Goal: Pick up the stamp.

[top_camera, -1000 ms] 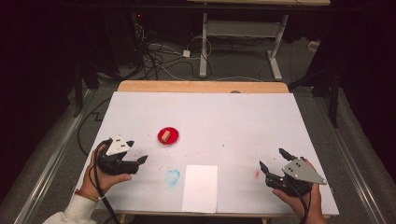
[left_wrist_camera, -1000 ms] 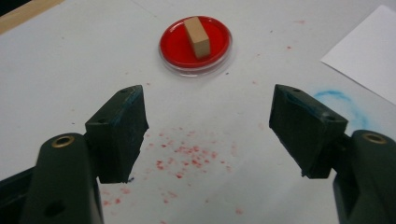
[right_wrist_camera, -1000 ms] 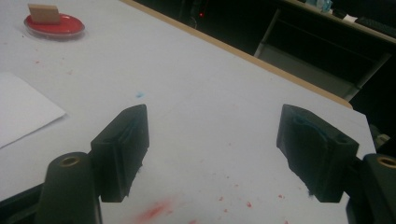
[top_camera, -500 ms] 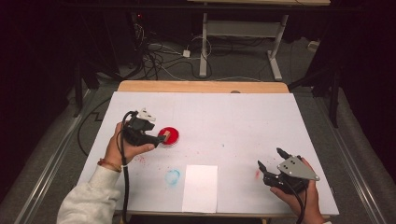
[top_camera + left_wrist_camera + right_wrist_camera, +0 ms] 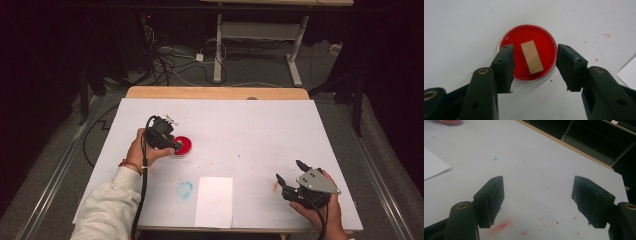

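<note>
A round dish of red paint (image 5: pixel 527 52) sits on the white table cover, with a small tan block (image 5: pixel 532 57) lying in it. My left gripper (image 5: pixel 535 67) hovers right over the dish, open, one jaw on each side of the block and touching nothing. From the high view the left gripper (image 5: pixel 169 142) covers the dish's left part; the red dish (image 5: pixel 183 145) peeks out at its right. My right gripper (image 5: pixel 289 174) rests open near the table's front right corner, and my right gripper (image 5: pixel 537 201) holds nothing between its jaws.
A white sheet of paper (image 5: pixel 214 201) lies at the front middle, with a blue paint ring (image 5: pixel 184 189) to its left. Red smears (image 5: pixel 502 225) mark the cover under the right gripper. The table's wooden back edge (image 5: pixel 215 92) borders a dark floor with cables.
My left gripper has moved from the front left up to the red dish and now stands over it. The right gripper has stayed almost in place.
</note>
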`<control>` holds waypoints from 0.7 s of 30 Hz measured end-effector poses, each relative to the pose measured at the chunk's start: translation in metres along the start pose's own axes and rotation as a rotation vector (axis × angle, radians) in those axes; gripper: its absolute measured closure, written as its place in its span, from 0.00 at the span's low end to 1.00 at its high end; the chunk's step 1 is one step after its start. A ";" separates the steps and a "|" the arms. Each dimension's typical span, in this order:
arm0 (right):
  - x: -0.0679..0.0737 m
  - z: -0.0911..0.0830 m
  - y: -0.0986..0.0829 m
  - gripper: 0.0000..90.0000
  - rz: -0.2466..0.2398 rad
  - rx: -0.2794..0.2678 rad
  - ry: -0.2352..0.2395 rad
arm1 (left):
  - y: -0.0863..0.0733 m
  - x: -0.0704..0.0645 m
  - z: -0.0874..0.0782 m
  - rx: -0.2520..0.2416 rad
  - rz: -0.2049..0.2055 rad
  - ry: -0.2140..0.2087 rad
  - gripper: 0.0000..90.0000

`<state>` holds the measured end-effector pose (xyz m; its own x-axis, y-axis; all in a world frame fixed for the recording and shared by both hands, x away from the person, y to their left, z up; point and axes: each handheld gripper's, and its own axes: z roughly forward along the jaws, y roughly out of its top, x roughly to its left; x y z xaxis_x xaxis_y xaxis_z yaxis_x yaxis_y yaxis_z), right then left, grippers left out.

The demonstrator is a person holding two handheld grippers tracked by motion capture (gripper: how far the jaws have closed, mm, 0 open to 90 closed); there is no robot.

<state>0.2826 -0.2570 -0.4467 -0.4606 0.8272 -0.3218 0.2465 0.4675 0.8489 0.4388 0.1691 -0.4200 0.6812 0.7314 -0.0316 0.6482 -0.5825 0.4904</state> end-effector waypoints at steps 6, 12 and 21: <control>0.001 0.002 0.000 0.30 -0.015 0.015 -0.007 | 0.003 -0.001 0.009 0.039 0.008 0.012 0.62; 0.001 0.003 -0.001 0.31 -0.012 0.029 -0.014 | 0.006 0.000 0.017 0.073 0.008 0.033 0.71; 0.001 0.003 -0.001 0.32 -0.022 0.028 -0.014 | 0.009 0.000 0.023 0.098 0.022 0.049 0.81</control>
<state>0.2841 -0.2555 -0.4488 -0.4544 0.8206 -0.3466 0.2604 0.4945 0.8293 0.4521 0.1560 -0.4359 0.6800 0.7329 0.0216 0.6650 -0.6289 0.4029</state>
